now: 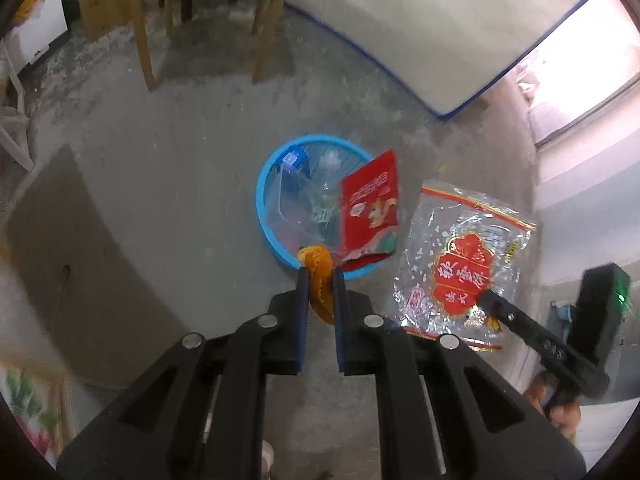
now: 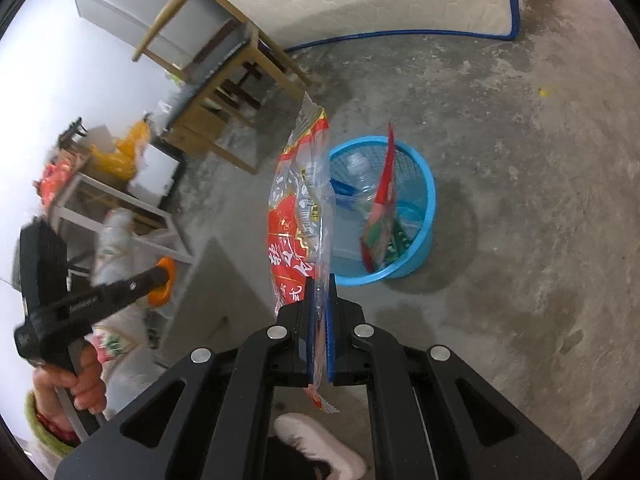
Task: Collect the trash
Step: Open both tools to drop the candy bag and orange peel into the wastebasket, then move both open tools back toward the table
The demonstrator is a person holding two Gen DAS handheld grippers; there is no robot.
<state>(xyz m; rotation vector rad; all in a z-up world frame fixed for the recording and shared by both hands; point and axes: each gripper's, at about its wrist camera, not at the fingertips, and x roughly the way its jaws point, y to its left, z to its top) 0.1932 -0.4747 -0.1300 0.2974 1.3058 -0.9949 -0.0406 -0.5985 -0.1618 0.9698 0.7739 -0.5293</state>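
Now the left gripper has its jaws closed narrow on an orange wrapper, which sits pinched between the blue pads and sticks out past the tips. Just beyond those tips stands a blue basket on the concrete floor, with a clear plastic bottle and a clear container inside it. A red snack packet hangs over the basket's near rim, right ahead of the jaws and slightly to their right; what holds it up cannot be told.

The right gripper has its jaws squeezed nearly together on a clear plastic bag with red print. One end of the bag runs back between the pads, and the rest stands up ahead of the tips. The basket lies beyond and to the right of these jaws.

A wooden chair stands far ahead of both grippers, and a white mattress with blue edging leans behind it. A hand grips the left gripper's handle.
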